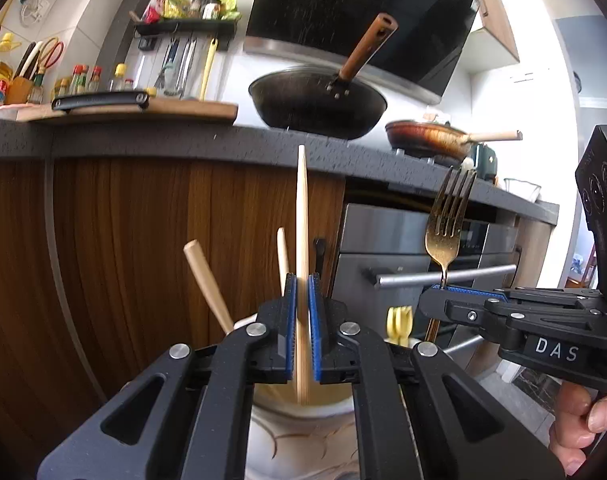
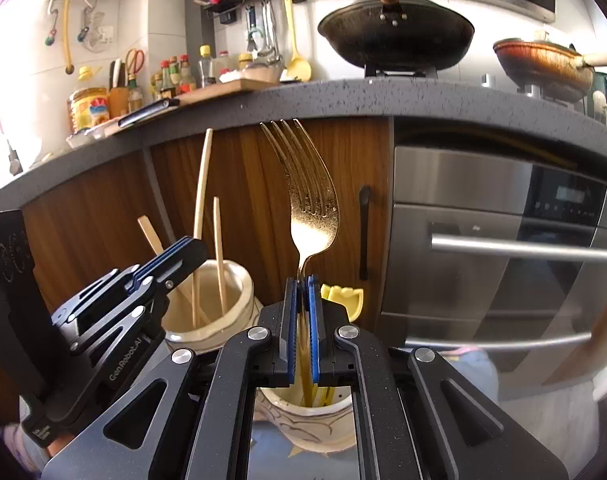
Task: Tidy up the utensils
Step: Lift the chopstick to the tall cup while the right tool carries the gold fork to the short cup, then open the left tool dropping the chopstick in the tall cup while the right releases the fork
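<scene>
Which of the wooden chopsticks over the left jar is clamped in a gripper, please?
The tallest chopstick, pinched upright by the left gripper; the shorter ones merely lean loose in the jar.

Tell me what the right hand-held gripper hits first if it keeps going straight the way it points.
Probably the wooden cabinet door under the counter, beyond the fork it grips; depth is unclear.

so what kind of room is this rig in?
A home kitchen, most likely: a black wok sits on the dark countertop, a built-in steel oven is below it, and sauce bottles line the wall.
</scene>
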